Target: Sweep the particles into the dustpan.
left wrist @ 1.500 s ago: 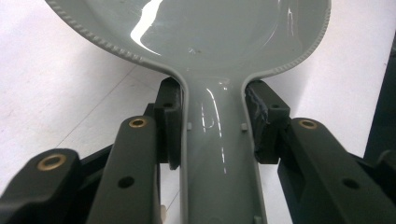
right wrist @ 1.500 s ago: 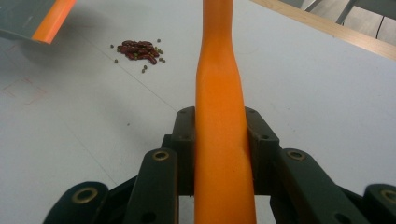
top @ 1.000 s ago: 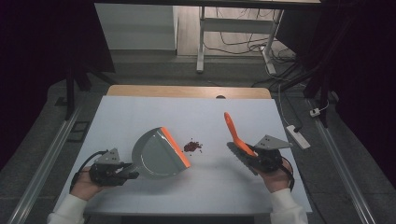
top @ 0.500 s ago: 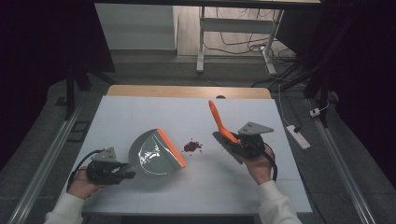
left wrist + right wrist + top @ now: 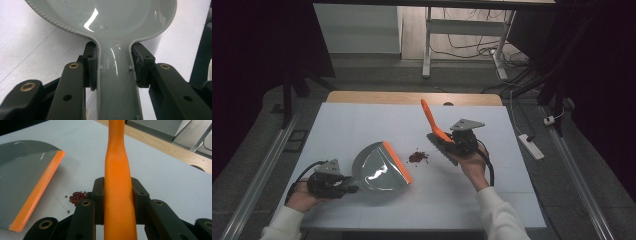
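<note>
Brush [image 5: 435, 125] handle slants up, away from the beans [image 5: 417, 157].

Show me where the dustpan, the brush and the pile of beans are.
dustpan [image 5: 377, 172], high view, on its grey tray.
brush [image 5: 117, 170], right gripper view, on its orange handle.
pile of beans [image 5: 417, 156], high view, on the middle of the pile.

A glossy grey dustpan [image 5: 374, 172] with a bright orange lip sits in front of the black left gripper [image 5: 346, 189]. The black right gripper [image 5: 451, 145] grips an orange brush handle [image 5: 117, 182]. Dark red beans [image 5: 417, 157] speckle the white table [image 5: 362, 125] beside it.
</note>
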`<act>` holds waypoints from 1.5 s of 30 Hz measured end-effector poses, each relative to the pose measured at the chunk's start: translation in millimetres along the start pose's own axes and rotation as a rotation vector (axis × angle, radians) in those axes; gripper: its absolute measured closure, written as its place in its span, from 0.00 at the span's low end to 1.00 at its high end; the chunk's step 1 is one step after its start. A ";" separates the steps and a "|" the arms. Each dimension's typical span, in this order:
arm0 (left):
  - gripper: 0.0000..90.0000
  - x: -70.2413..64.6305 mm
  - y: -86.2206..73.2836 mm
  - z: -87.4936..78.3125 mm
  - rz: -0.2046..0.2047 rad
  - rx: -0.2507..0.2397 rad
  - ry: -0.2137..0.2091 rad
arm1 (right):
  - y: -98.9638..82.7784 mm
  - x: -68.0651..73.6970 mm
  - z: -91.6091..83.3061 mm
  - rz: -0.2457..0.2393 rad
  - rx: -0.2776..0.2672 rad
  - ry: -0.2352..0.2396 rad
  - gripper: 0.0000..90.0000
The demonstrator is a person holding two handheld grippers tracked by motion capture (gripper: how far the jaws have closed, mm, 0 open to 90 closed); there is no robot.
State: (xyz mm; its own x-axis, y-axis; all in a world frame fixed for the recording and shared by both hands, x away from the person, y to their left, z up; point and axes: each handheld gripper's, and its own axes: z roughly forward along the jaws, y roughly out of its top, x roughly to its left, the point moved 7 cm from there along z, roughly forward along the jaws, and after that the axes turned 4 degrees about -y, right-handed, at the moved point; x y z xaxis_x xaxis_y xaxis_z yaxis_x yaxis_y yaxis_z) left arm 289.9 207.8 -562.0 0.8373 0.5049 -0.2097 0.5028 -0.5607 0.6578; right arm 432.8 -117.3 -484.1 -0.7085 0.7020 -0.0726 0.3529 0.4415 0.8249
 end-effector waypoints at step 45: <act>0.68 2.8 10.8 25.7 -0.072 0.095 -0.097 | -12.9 19.5 74.5 -0.085 0.157 -0.014 0.77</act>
State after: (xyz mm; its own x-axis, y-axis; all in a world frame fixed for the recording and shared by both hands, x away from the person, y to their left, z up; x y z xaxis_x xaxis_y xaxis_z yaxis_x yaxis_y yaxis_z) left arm 303.3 186.3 -574.0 0.8129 0.4825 -0.3262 0.5765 -0.5870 0.5684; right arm 459.9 -67.7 -537.9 -0.7312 0.6661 -0.1471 0.3842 0.5803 0.7181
